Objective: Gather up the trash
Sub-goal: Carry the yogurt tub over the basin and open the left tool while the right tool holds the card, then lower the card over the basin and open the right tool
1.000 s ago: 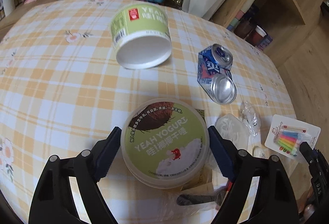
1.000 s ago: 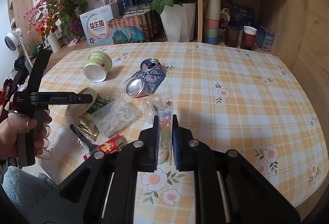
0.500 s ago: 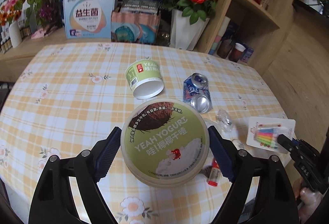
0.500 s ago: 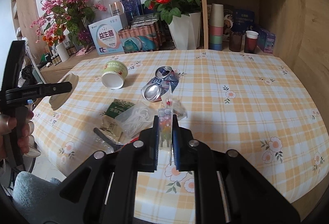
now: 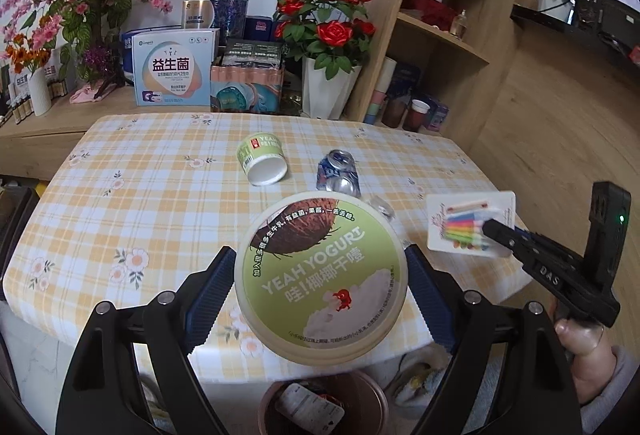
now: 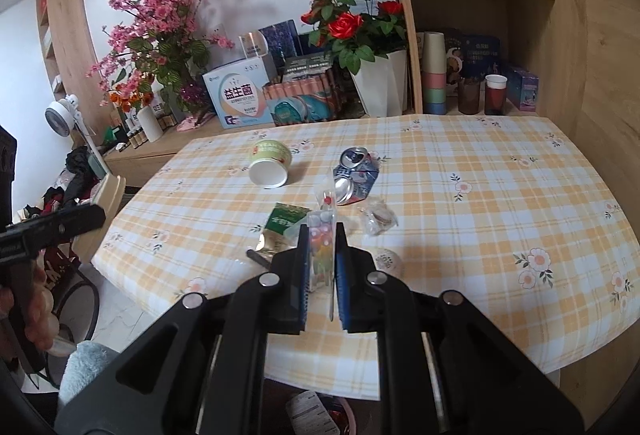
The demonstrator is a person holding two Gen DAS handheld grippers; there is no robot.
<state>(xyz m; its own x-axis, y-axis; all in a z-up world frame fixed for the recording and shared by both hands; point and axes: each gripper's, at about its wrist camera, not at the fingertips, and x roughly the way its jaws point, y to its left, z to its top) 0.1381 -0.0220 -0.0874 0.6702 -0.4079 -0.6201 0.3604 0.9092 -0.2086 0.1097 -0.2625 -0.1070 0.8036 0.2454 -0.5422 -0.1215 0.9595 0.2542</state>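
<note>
Now the left gripper fingers pinch the yogurt lid; the right gripper pinches the candle pack; centre both over the bin, then spread the fingers.

Left gripper spread wide, right gripper clamped.

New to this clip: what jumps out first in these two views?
The big green yogurt lid, filling the left wrist view, gripped at its edges by the left gripper over the brown bin below the table edge. Next, the candle pack pinched edge-on in the right gripper. Behind them on the checked tablecloth: a tipped yogurt cup and a crushed can.
</note>
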